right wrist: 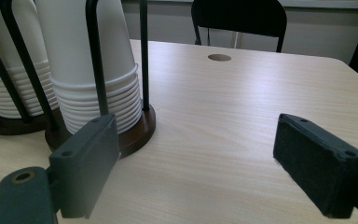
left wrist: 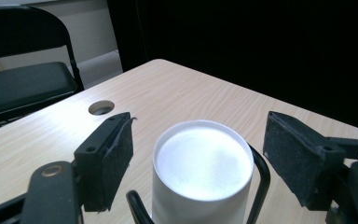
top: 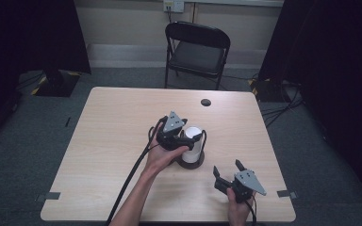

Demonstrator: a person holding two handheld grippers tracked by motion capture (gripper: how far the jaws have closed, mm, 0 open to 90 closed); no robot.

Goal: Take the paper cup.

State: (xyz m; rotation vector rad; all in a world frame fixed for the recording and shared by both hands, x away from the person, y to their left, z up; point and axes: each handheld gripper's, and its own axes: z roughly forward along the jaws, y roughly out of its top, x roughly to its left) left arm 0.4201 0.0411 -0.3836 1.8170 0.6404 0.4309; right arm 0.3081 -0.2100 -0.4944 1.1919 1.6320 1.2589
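Left claw [left wrist: 193, 154] half open, straddling upright cup stack [left wrist: 201, 170] near table [top: 118, 122] middle, pads not touching; right claw [top: 227, 171] open, empty, near front edge.

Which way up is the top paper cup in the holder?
Upside down: the top paper cup shows its closed white base uppermost, and rims stack below.

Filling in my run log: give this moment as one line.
left gripper: open, astride top cup of cup stack | right gripper: open, empty, apart | holder base: on table
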